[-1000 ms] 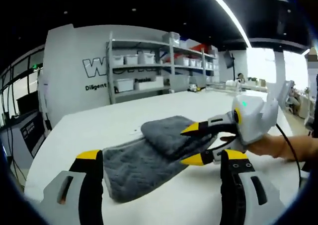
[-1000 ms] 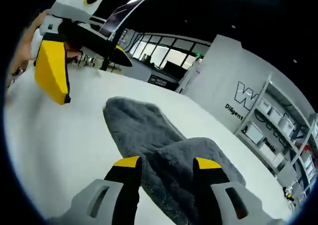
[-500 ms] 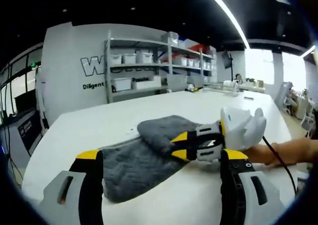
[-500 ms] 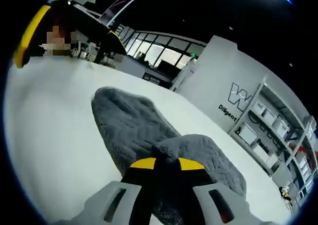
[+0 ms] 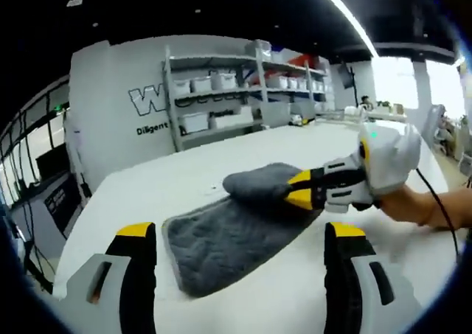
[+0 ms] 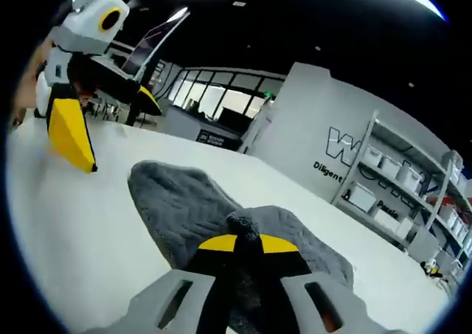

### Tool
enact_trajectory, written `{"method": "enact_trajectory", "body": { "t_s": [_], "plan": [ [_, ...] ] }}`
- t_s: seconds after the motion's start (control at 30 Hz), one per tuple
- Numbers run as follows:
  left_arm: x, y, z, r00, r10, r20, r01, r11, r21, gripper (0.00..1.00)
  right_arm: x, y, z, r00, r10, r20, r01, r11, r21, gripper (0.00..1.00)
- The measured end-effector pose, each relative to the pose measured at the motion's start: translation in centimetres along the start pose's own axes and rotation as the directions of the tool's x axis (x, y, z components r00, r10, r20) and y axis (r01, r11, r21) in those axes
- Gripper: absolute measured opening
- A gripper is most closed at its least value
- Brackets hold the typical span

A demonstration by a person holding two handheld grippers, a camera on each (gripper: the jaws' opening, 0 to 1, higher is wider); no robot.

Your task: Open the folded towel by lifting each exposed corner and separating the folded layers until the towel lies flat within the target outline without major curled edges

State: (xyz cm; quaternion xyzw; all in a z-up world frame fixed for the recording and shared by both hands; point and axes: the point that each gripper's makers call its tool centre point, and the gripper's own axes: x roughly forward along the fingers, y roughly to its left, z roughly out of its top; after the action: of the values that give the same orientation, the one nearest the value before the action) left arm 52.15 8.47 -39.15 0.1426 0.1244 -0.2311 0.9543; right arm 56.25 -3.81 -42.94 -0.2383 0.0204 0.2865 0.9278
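While the right gripper (image 6: 247, 243) pinches a fold of the grey towel (image 5: 228, 234) on the white bench (image 5: 295, 290), the left gripper (image 5: 240, 234) hangs with jaws spread.

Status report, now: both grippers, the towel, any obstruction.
Right gripper shut on the folded layer of the grey towel. Left gripper open, short of the towel's near edge. Towel partly folded on white table. Nothing obstructing.
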Motion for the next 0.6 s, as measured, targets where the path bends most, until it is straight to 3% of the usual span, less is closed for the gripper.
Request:
{"method": "enact_trajectory", "body": {
  "t_s": [0.07,0.17,0.23,0.33,0.4,0.5,0.6],
  "plan": [
    [0.0,-0.4,0.0,1.0,-0.017,0.005,0.017,1.0,-0.007,0.95,-0.5,-0.8,0.4,1.0,-0.019,0.016,0.019,1.0,0.02,0.05],
    [0.4,-1.7,0.2,0.993,-0.109,0.042,0.112,0.99,-0.084,0.95,-1.3,-2.3,1.2,0.997,-0.053,0.047,0.049,0.995,0.083,0.05],
    [0.6,-2.0,0.0,0.99,-0.134,0.047,0.138,0.984,-0.114,0.94,-2.1,-3.5,1.6,0.996,-0.071,0.06,0.065,0.993,0.102,0.05],
    [1.0,-1.9,-0.7,0.989,-0.144,0.038,0.148,0.98,-0.129,0.94,-3.3,-5.6,1.8,0.99,-0.116,0.086,0.101,0.982,0.162,0.05],
    [1.3,-1.8,-1.1,0.988,-0.15,0.03,0.153,0.977,-0.147,0.94,-4.3,-8.1,2.1,0.979,-0.173,0.107,0.147,0.966,0.212,0.05],
    [1.6,-1.9,-1.9,0.989,-0.151,0.006,0.15,0.976,-0.155,0.94,-5.5,-10.8,1.8,0.971,-0.217,0.1,0.189,0.954,0.233,0.04],
    [1.8,-1.7,-2.3,0.99,-0.14,-0.014,0.136,0.979,-0.151,0.94,-6.7,-13.1,1.2,0.96,-0.261,0.1,0.22,0.927,0.303,0.04]
  ]
}}
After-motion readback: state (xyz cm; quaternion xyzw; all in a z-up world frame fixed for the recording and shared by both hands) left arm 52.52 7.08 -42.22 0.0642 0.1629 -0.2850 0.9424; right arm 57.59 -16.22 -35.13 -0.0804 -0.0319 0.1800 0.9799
